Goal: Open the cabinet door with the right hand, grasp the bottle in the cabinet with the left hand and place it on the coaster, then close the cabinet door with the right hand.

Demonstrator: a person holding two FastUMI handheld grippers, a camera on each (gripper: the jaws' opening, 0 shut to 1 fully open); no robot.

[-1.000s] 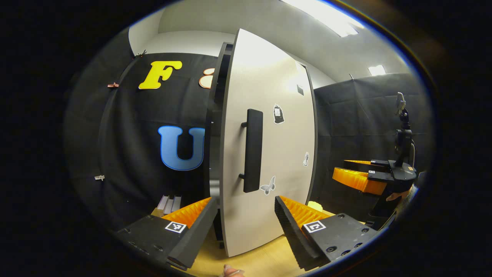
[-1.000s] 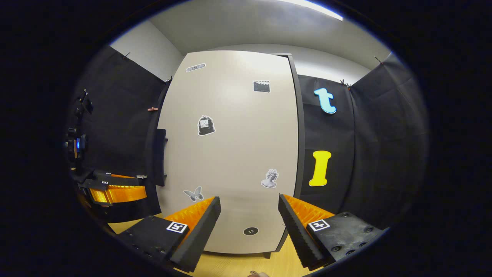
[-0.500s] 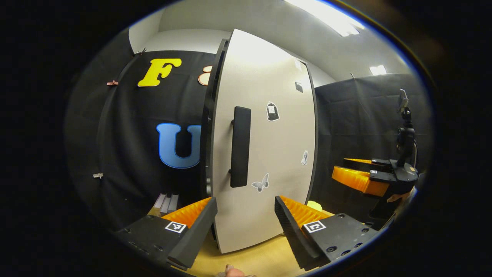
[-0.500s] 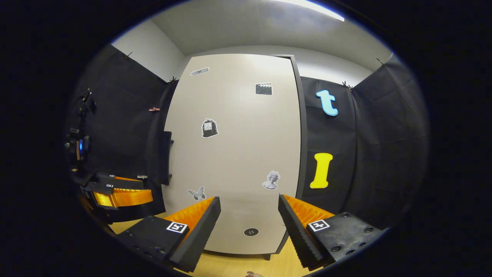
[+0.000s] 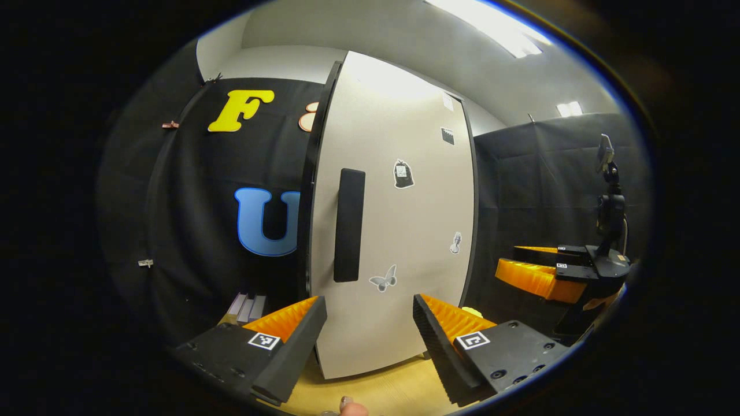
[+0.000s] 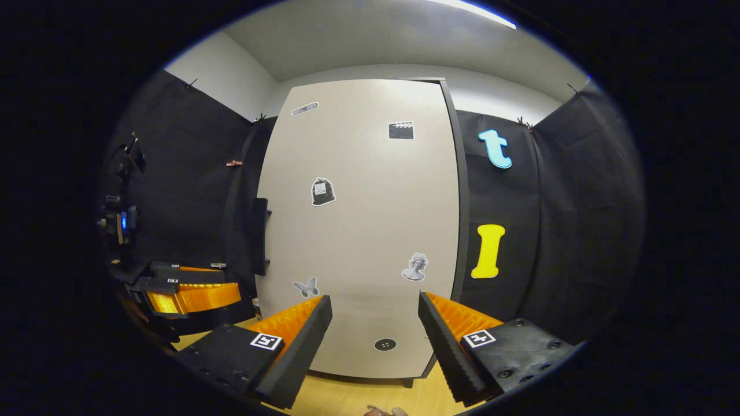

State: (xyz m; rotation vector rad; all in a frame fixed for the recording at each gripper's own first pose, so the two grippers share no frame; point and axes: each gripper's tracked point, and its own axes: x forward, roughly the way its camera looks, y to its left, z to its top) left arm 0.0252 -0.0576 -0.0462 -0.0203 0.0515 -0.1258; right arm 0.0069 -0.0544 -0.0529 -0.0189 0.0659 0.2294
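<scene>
The cabinet door (image 6: 358, 231) stands tall and pale in front of me, looking shut or very nearly so; I cannot see into the cabinet, so the bottle and the coaster are out of my sight. Its handle (image 5: 349, 225) is a dark upright bar, long axis vertical, set near the door's left edge. From my left gripper (image 5: 367, 341) the handle sits just above and slightly left of the gap between my fingers, close ahead. From my right gripper (image 6: 374, 341) the handle (image 6: 259, 237) lies well off to the left, seen edge on, while the door's flat face is straight ahead. Both of my grippers are spread wide and hold nothing. The right gripper (image 5: 549, 274) also appears far to the right in the left gripper view. A wooden table (image 5: 393, 387) lies under the door. I judge the left gripper the nearer to the handle.
</scene>
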